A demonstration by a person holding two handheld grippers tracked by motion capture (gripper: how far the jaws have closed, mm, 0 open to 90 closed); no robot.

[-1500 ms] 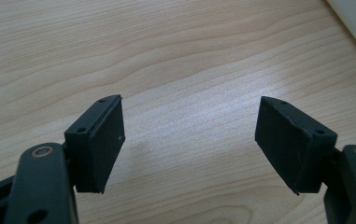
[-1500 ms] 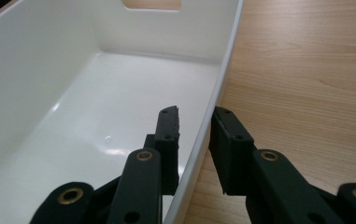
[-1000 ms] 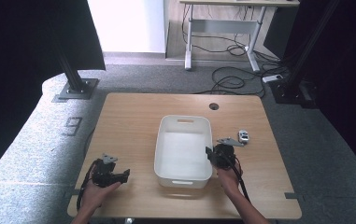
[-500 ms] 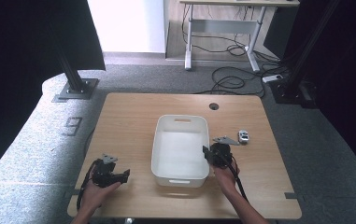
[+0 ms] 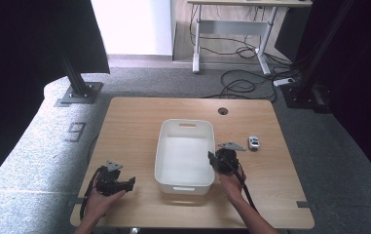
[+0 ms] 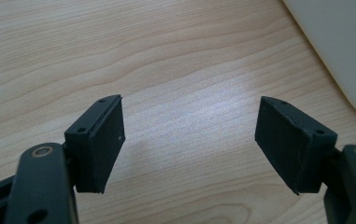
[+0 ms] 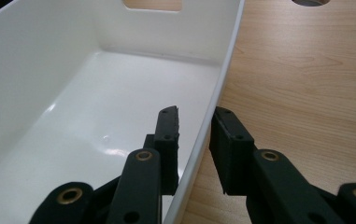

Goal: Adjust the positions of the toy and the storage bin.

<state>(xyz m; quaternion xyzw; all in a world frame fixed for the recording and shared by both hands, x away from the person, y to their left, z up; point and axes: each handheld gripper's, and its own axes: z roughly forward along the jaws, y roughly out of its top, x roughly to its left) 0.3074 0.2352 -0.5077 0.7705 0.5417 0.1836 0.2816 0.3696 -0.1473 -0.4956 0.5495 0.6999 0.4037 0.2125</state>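
Observation:
A white plastic bin (image 5: 187,122) stands empty in the middle of the wooden table (image 5: 134,122). My right gripper (image 5: 213,161) is shut on the bin's right wall near the front. In the right gripper view, one jaw is inside the bin (image 7: 73,116) and the other outside, so the right gripper (image 7: 195,114) straddles the rim. My left gripper (image 5: 130,183) rests low at the table's front left, well apart from the bin. The left gripper (image 6: 189,116) is open over bare wood, with a corner of the bin (image 6: 339,42) at the upper right.
A small white and grey toy car (image 5: 254,142) lies on the table just right of the bin, beyond my right hand. A round cable hole (image 5: 223,111) sits near the table's far edge. Grey carpet, cables and a desk frame lie beyond the table.
The bin has slid slightly to the left, with my right gripper on its wall. The left gripper has stayed where it was.

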